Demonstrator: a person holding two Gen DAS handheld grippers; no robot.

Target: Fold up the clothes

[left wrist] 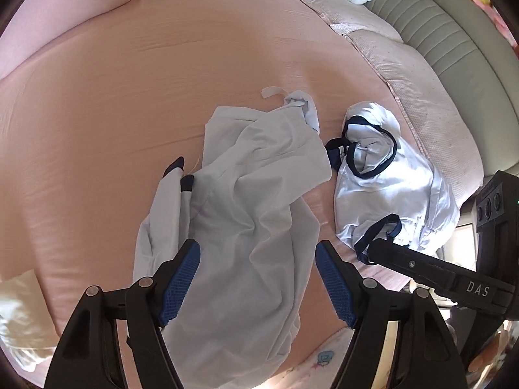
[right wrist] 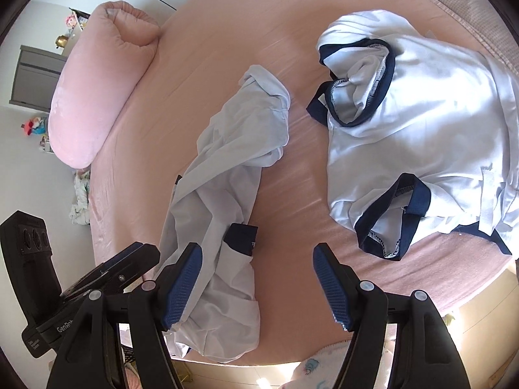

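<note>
Two garments lie crumpled on the peach-pink bedsheet (left wrist: pixel 129 97). The pale blue-grey long-sleeved top with navy cuffs (left wrist: pixel 246 214) runs lengthwise away from the bed's near edge, directly beneath the left gripper (left wrist: pixel 258 278), whose jaws stand wide, holding nothing. The white short-sleeved shirt with navy trim (right wrist: pixel 421 123) lies bunched, apart from it, ahead and right of the right gripper (right wrist: pixel 258 278), also spread wide and empty. Left is nearer the top; right nearer the shirt. Neither is folded. A pink bolster pillow (right wrist: pixel 94 90) sits at the far end, by white walls.
</note>
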